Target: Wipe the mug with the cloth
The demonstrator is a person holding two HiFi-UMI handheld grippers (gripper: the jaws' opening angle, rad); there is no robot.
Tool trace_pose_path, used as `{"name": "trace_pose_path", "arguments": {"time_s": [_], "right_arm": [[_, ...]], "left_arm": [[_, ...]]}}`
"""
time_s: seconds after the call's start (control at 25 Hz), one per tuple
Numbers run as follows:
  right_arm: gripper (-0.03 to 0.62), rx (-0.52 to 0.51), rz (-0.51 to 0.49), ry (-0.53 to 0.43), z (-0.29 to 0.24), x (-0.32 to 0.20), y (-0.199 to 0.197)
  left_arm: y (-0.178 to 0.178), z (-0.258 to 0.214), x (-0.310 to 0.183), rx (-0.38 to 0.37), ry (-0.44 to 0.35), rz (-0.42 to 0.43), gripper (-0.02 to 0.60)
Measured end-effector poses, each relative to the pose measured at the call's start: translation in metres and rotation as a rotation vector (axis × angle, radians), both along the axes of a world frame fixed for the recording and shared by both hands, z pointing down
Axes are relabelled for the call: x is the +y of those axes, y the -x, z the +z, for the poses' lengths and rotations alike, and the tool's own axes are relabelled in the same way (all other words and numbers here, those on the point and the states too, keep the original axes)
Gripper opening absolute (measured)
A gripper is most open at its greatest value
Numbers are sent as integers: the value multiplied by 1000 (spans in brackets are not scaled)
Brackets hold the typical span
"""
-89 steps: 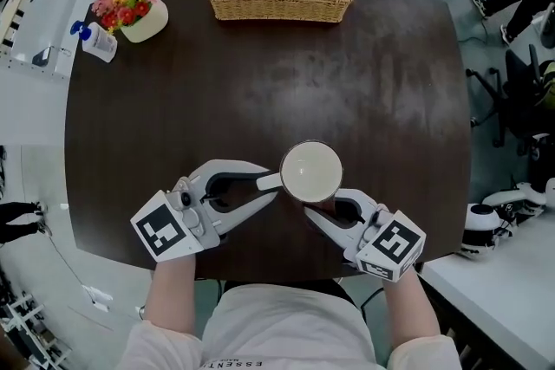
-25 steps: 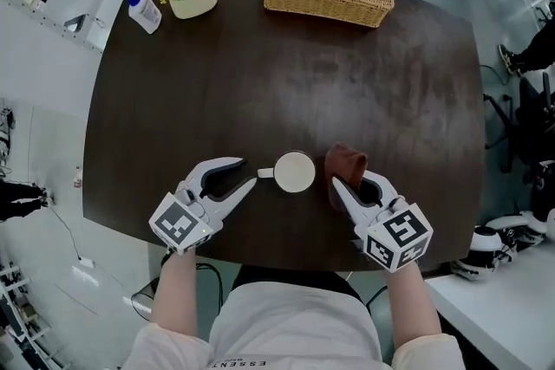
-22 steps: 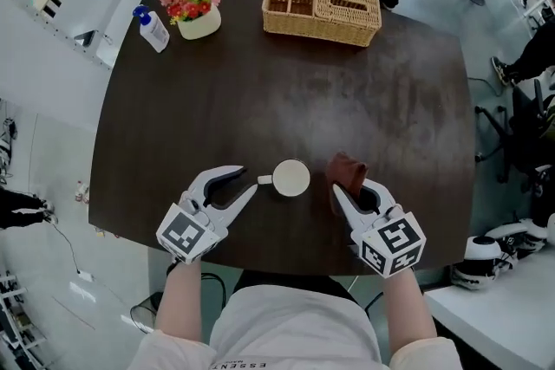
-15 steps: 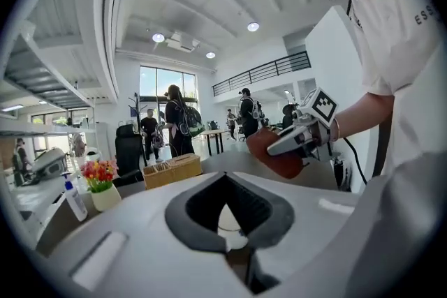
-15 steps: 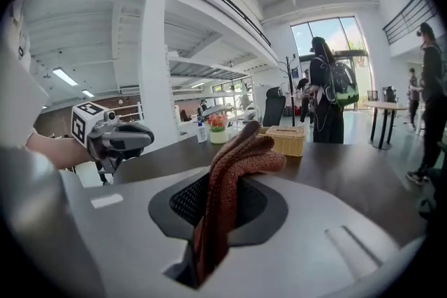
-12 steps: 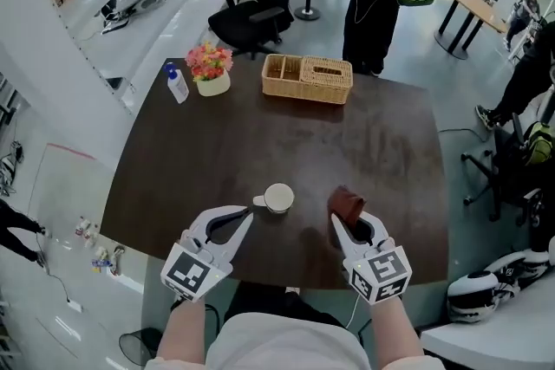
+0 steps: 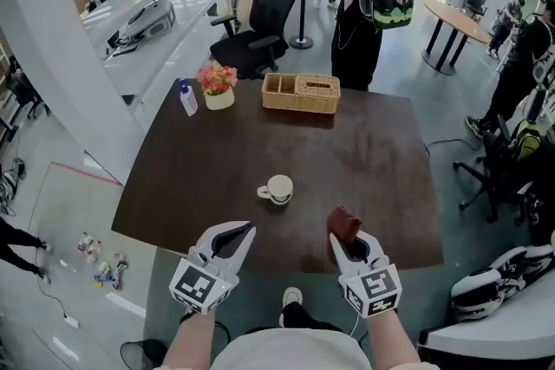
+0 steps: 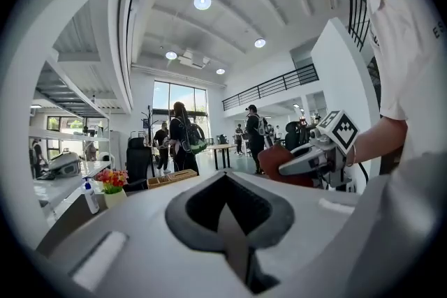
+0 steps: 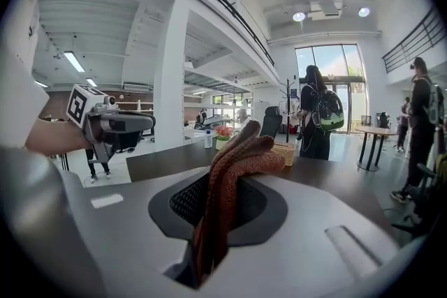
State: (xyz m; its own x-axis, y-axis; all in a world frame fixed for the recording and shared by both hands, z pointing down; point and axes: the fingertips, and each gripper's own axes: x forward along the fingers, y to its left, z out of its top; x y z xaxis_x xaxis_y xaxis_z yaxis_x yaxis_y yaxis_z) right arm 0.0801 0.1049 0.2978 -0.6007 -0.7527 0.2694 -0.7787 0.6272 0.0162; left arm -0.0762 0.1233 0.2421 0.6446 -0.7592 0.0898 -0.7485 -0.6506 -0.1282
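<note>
Head view: cloth (image 7: 344, 223) partly hidden inside closed right tongs (image 7: 342, 242), mug (image 7: 279, 188) apart.

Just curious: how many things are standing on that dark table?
4: a white mug near the middle; a wicker basket, a flowerpot and a pump bottle along the far edge. The cloth in the right gripper isn't counted.

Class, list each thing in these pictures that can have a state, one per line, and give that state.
mug: upright, touched by neither gripper.
cloth: bunched, clamped between jaws.
right gripper: shut on the cloth.
left gripper: shut, empty.
wicker basket: one half covered, the other open.
pump bottle: upright.
</note>
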Motion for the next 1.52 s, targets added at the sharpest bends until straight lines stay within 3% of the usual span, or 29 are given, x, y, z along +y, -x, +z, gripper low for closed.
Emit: {"name": "trace_pose_path", "arguments": {"time_s": [0.28,0.76,1.04,1.28,1.52], "right_arm": [[74,-11,61,-23,-19,102,14],[74,-2,120,-28,-29,271,32],[72,-10,122,-41,-34,304,38],[72,14,118,-59,-39,319,38],[72,20,120,-71,-40,327,33]], "left_arm": [[25,-23,96,3,-81,-3,1],[29,-19,260,24,-23,56,1],[35,-17,290,-26,-54,38,1],[28,-24,303,6,-61,63,1],[24,-19,307,-16,-45,68,1]]}}
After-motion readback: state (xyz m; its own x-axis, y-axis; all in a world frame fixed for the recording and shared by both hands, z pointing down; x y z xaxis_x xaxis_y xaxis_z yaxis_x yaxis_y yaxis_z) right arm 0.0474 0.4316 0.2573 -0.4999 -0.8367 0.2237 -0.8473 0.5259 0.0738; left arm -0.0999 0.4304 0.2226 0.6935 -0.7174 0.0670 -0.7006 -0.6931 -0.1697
